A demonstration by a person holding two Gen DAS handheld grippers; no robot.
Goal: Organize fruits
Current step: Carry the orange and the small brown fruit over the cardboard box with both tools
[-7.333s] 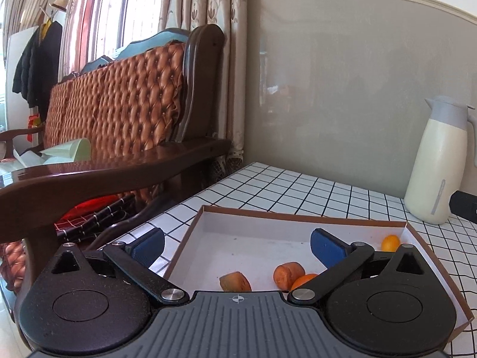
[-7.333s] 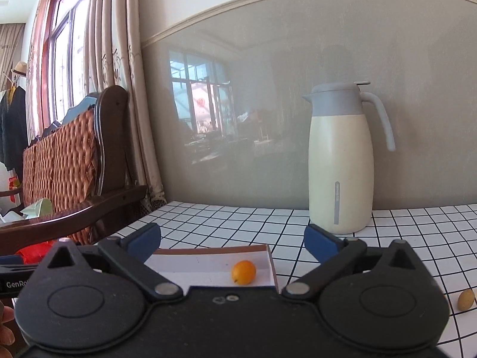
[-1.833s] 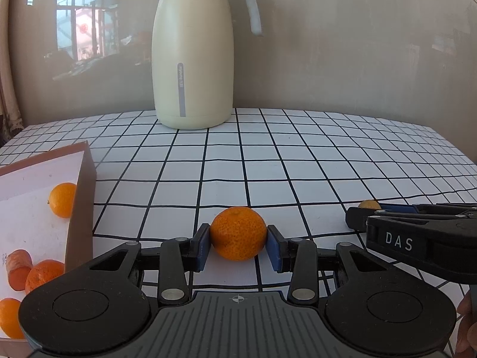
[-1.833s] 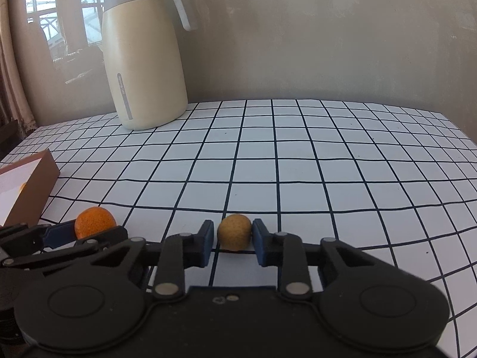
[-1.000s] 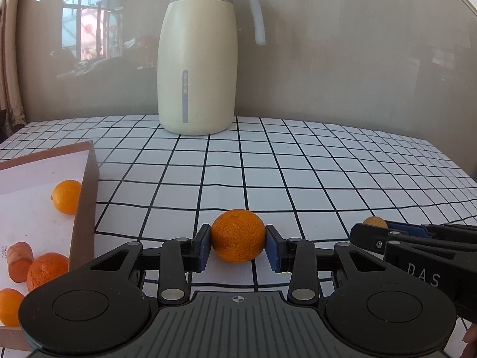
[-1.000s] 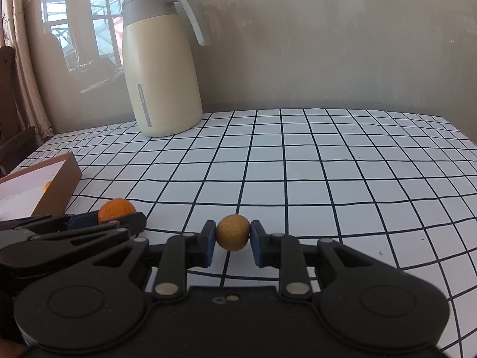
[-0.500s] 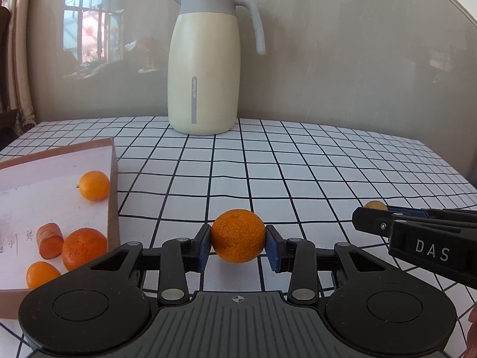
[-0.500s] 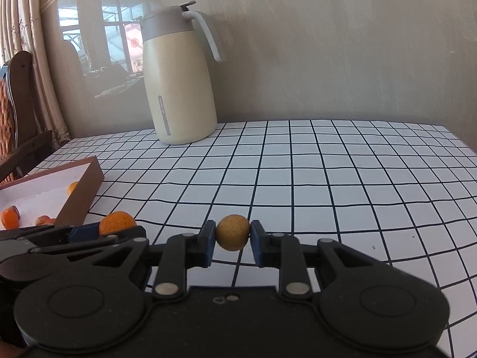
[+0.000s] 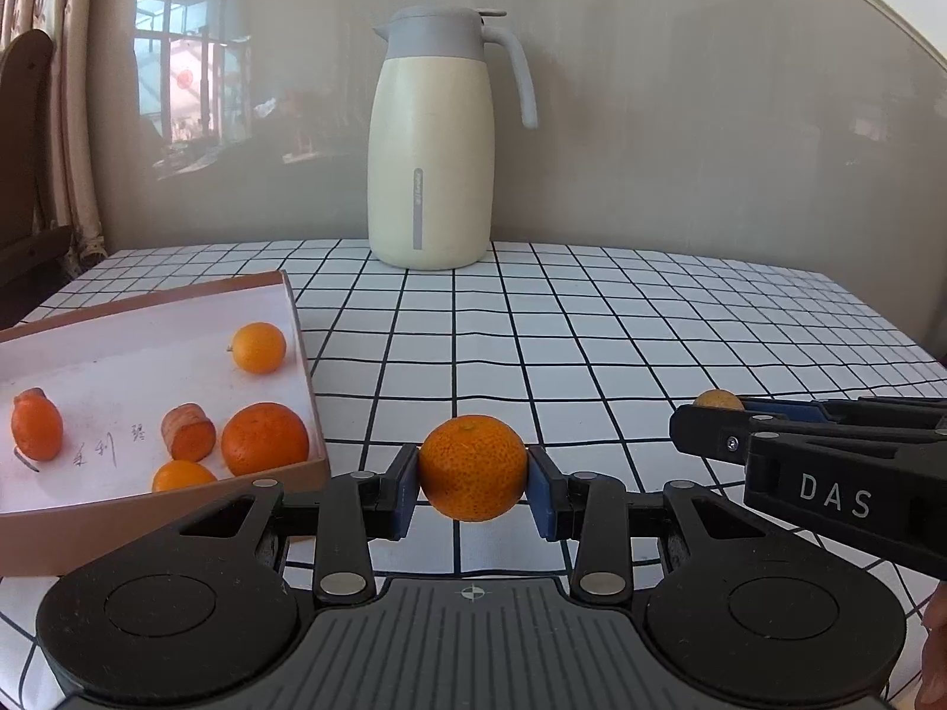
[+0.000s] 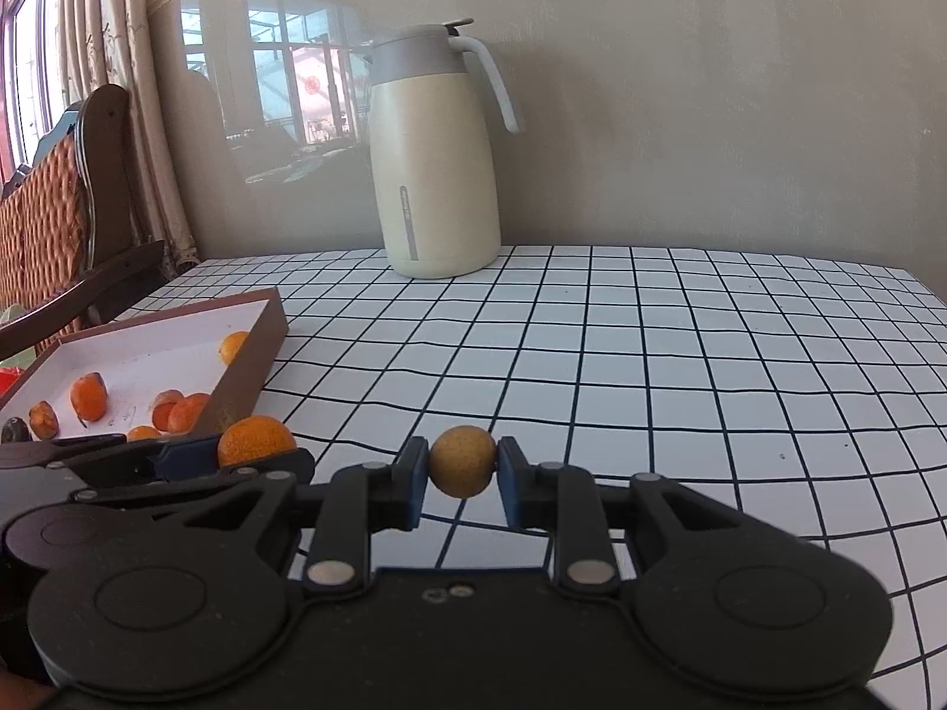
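My left gripper [image 9: 472, 479] is shut on an orange mandarin [image 9: 472, 467] and holds it above the checked tablecloth, just right of the box. It also shows in the right wrist view [image 10: 255, 441]. My right gripper [image 10: 463, 476] is shut on a small tan round fruit [image 10: 463, 460], held above the table; that fruit shows in the left wrist view [image 9: 717, 399]. The brown cardboard box [image 9: 296, 319] with a white floor lies at left and holds several orange fruits [image 9: 264, 439]. It also shows in the right wrist view [image 10: 254, 343].
A cream thermos jug [image 9: 431, 142] with a grey lid stands at the back of the table against the wall. A wooden sofa [image 10: 65, 219] with tufted brown cushions is left of the table. The checked tablecloth [image 9: 621, 325] stretches to the right.
Both grippers have risen and shifted left toward the box, each still holding its fruit. More of the box interior shows now.
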